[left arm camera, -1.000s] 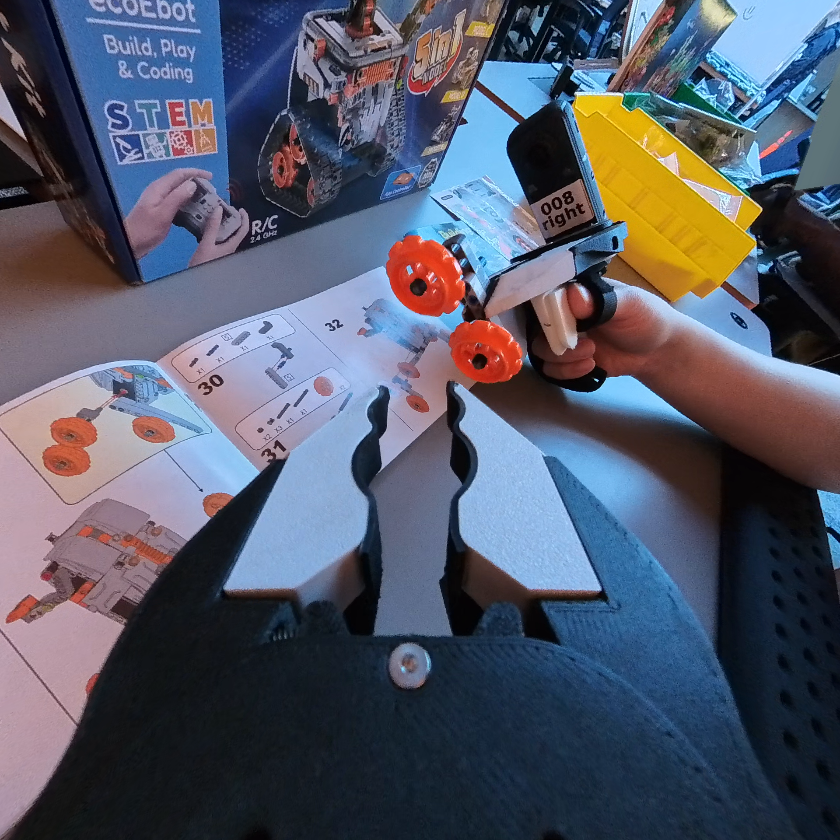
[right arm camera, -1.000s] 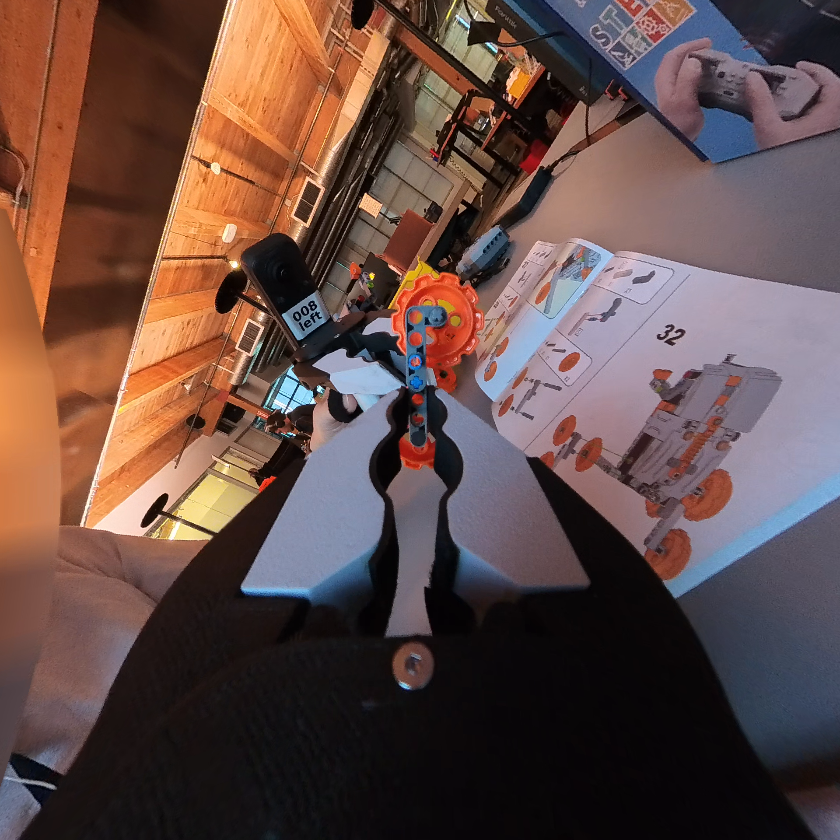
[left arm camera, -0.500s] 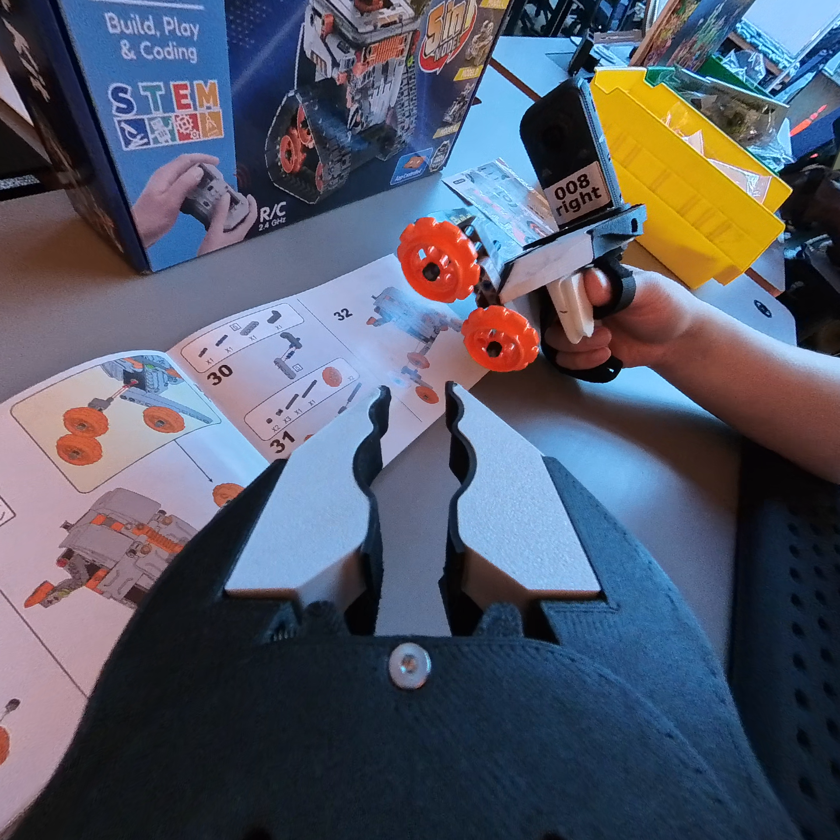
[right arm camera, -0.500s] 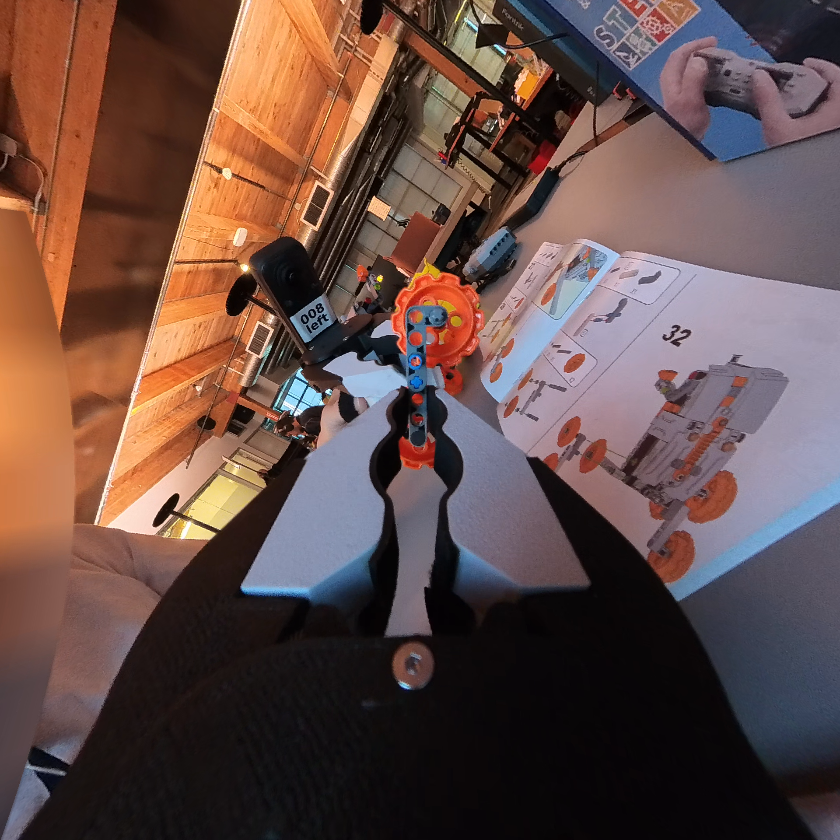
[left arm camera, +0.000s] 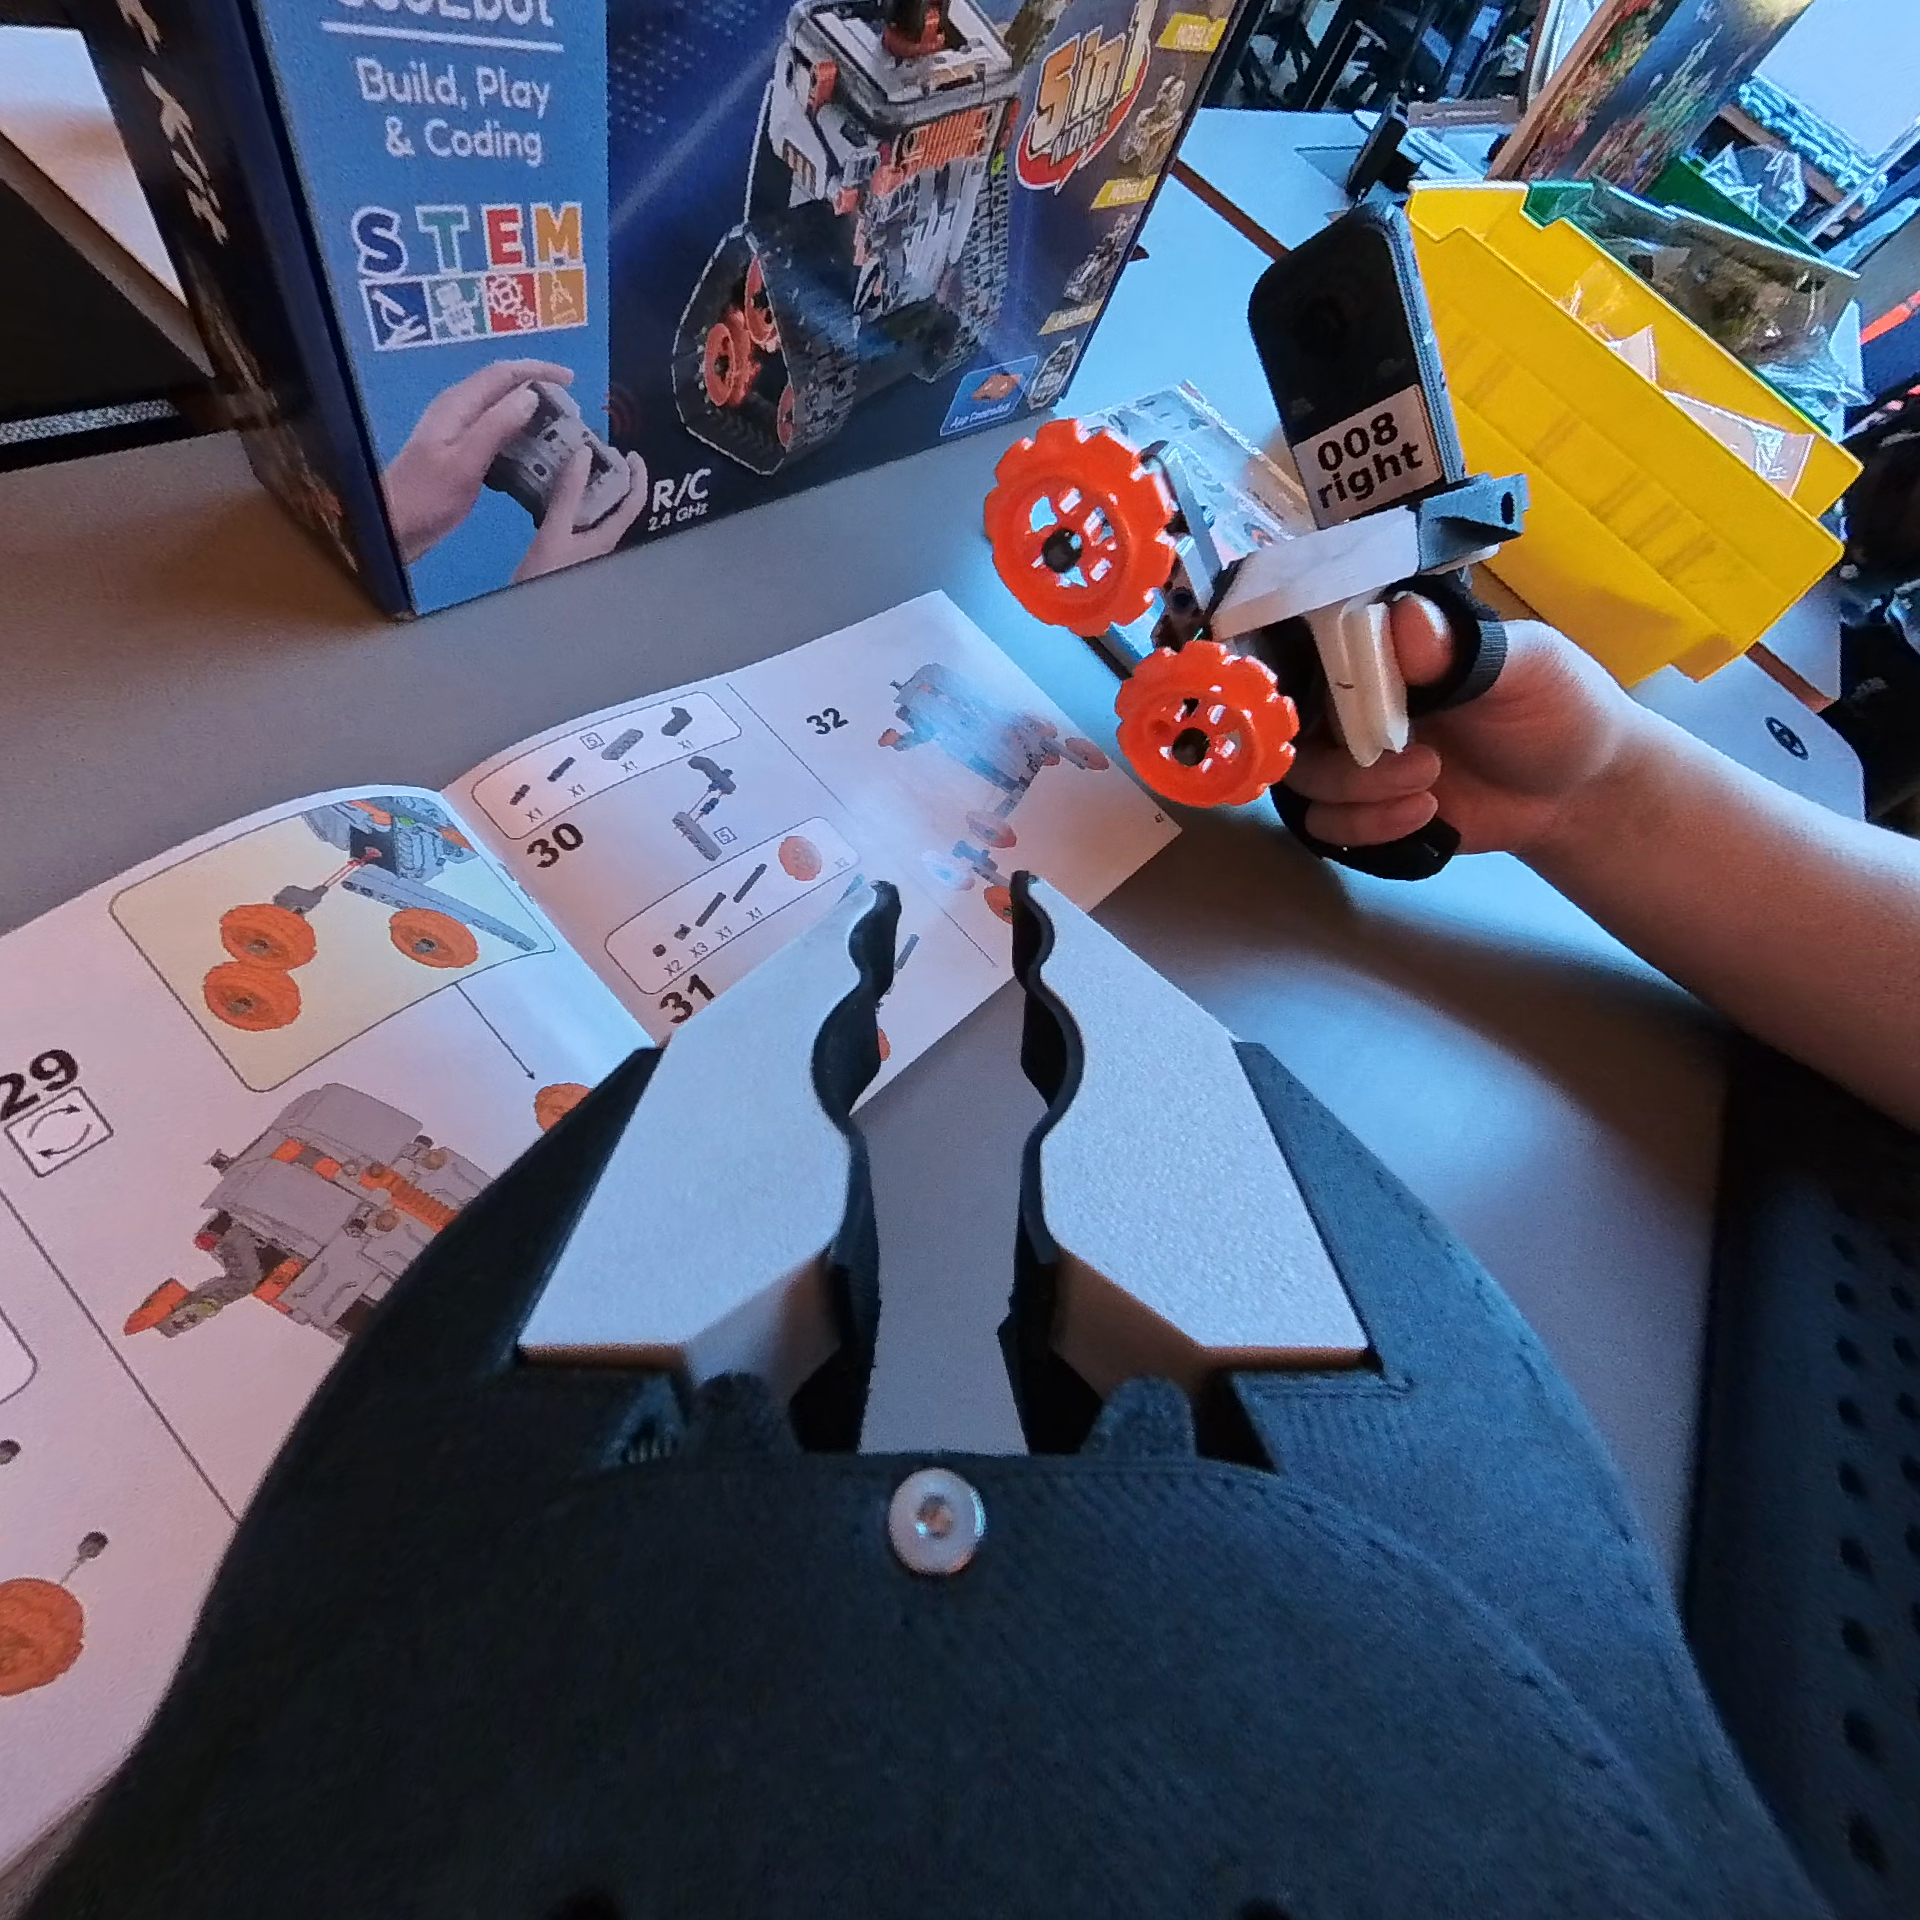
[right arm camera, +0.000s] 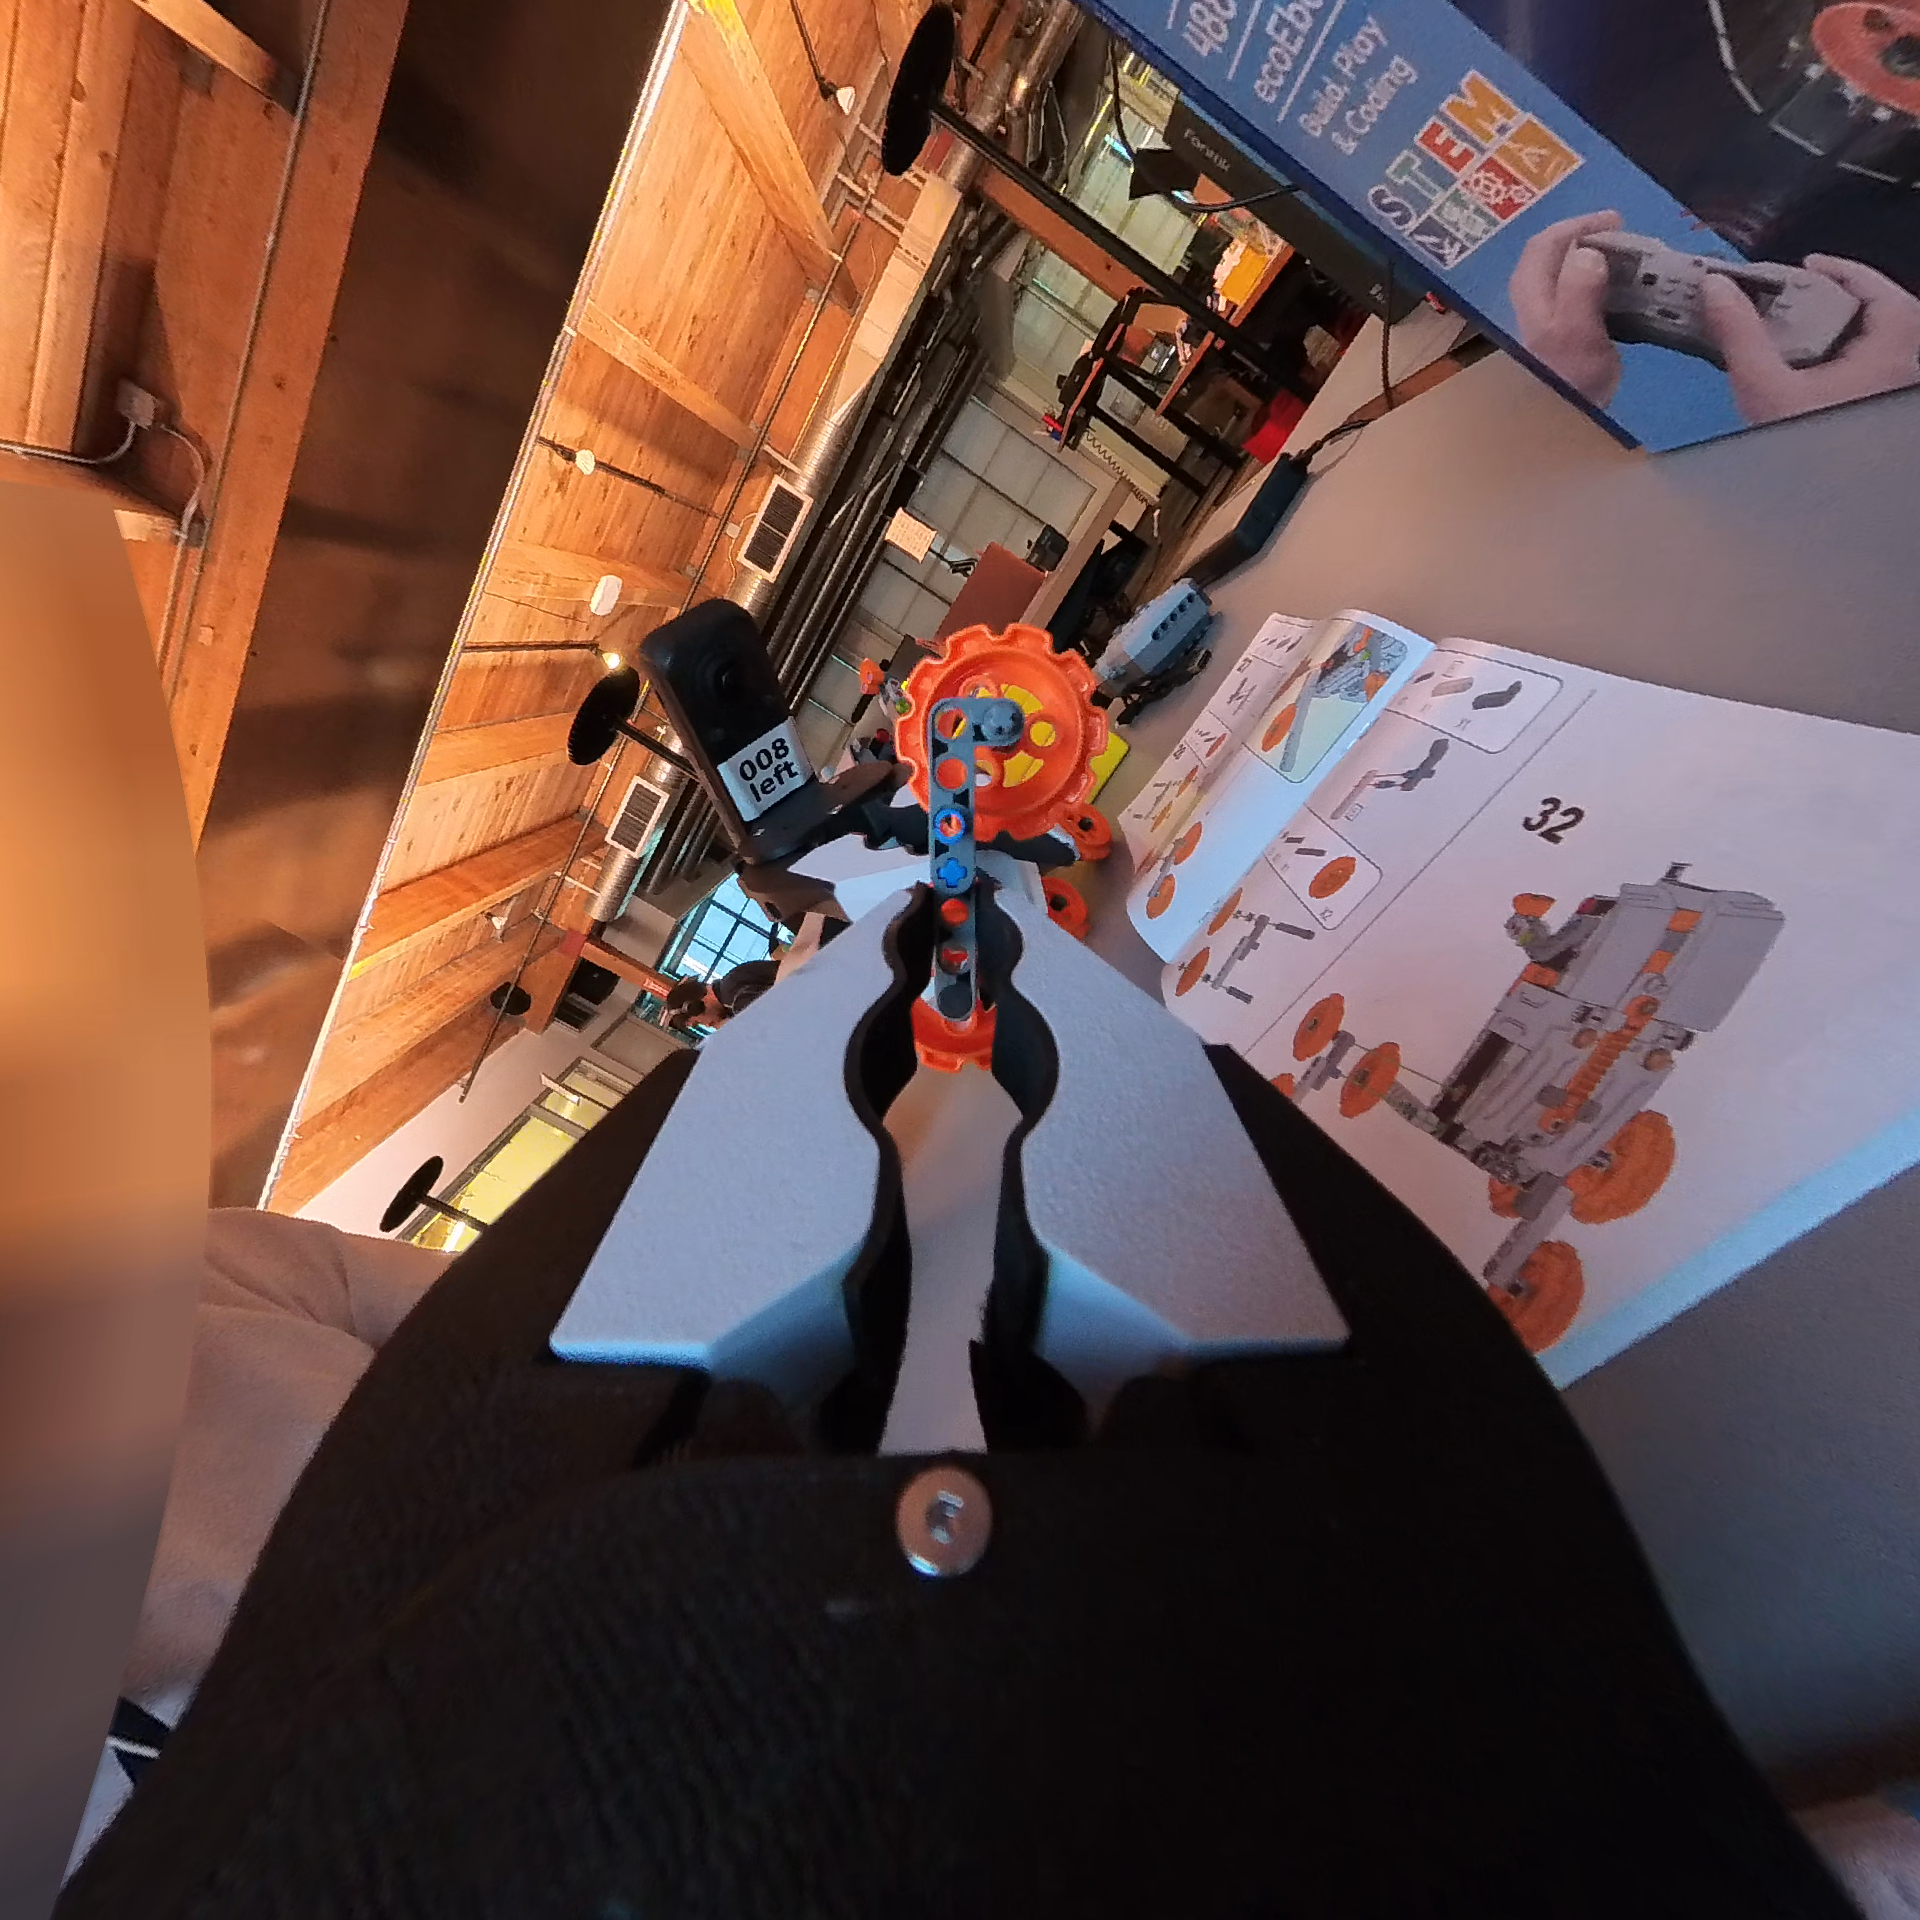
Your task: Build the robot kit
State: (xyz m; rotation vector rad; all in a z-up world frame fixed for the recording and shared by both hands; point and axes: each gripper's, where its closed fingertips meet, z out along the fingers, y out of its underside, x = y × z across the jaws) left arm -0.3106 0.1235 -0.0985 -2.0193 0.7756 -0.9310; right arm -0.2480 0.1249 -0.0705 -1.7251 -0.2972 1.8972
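Note:
My right gripper is shut on a small toy assembly: a grey perforated beam with an orange toothed wheel at its far end and a second orange wheel between the jaws. In the left wrist view the same assembly shows two orange wheels held up by the right gripper above the table. My left gripper is open and empty, low over the open instruction booklet, a little short of the wheels.
A blue toy kit box stands at the back of the grey table. A yellow bin sits at the right behind the hand. The booklet also shows in the right wrist view. A black perforated chair back is at the right edge. Spacing between my two grippers at the tips: around 8 cm.
The right gripper has carried the wheel assembly slightly up and to the right in the left wrist view. My left gripper has stayed open over the booklet.

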